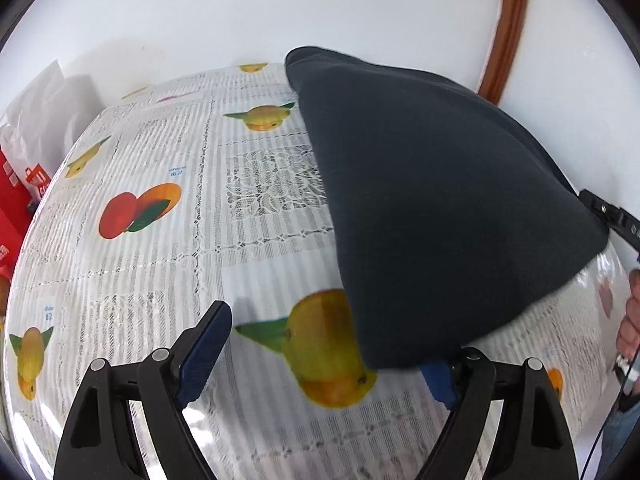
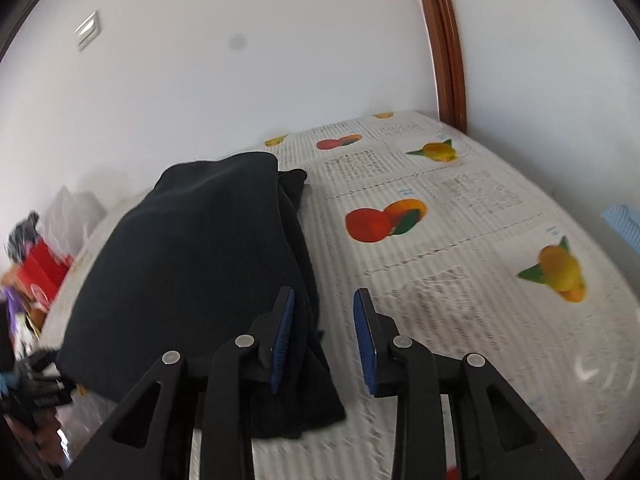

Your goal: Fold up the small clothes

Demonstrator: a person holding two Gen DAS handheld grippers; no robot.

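Observation:
A dark navy garment (image 1: 420, 200) lies folded in layers on the fruit-print tablecloth (image 1: 160, 280), filling the right of the left wrist view. My left gripper (image 1: 324, 360) is open wide. Its left finger (image 1: 208, 344) is over bare cloth, and its right finger (image 1: 438, 378) is partly hidden under the garment's near corner. In the right wrist view the garment (image 2: 192, 264) lies to the left. My right gripper (image 2: 324, 336) stands open just over the garment's right edge, with its left finger (image 2: 284, 336) above the dark fabric and its right finger (image 2: 364, 336) above the tablecloth (image 2: 460, 240). Neither pad presses on anything.
A red box (image 1: 16, 196) and a white plastic bag (image 1: 44, 112) stand past the table's left edge. A white wall and a brown wooden frame (image 2: 446, 48) rise behind the table. A light blue object (image 2: 624, 224) shows at the far right. A person's hand (image 1: 628, 320) is at the right edge.

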